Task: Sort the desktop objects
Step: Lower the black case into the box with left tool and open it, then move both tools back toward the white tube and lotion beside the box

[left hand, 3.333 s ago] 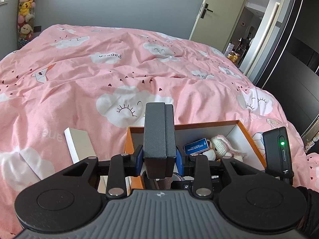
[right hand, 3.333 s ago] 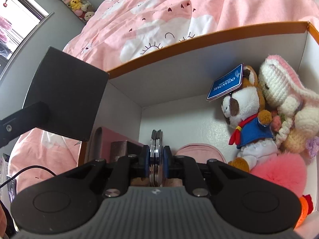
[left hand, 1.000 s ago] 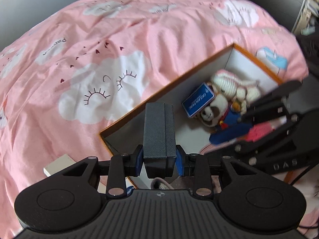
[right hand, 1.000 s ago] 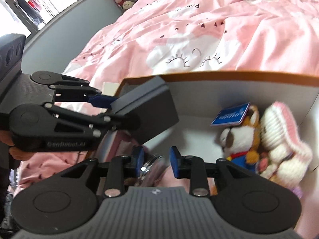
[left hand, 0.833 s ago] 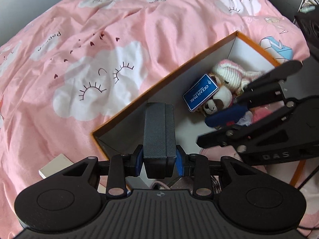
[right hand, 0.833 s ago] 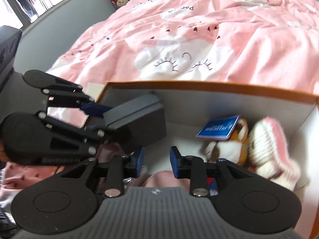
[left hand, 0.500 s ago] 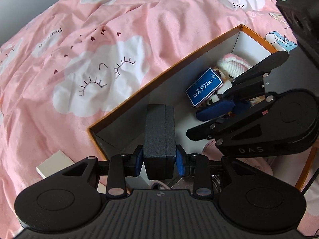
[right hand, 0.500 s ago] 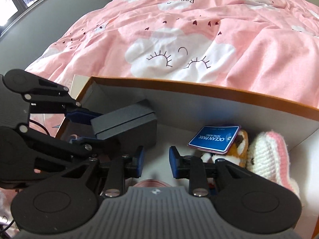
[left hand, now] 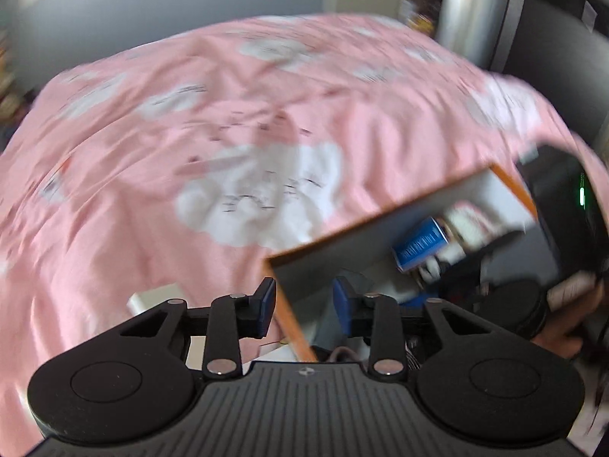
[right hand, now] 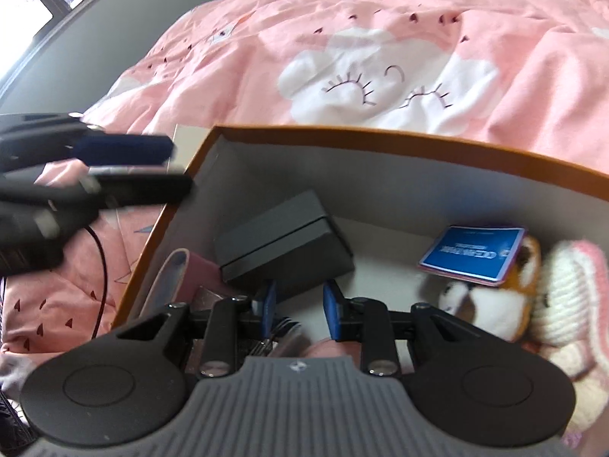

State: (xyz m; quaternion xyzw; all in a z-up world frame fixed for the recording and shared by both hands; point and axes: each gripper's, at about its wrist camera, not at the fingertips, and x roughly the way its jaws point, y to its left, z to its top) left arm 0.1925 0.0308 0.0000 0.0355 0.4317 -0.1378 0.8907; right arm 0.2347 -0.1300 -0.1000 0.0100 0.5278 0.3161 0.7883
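With the black case lying in the orange-rimmed box at frame centre, both the left gripper and right gripper, jaws parted and empty, should lift clear without nudging it.

One orange box holds one black case, one blue tag and two plush toys.
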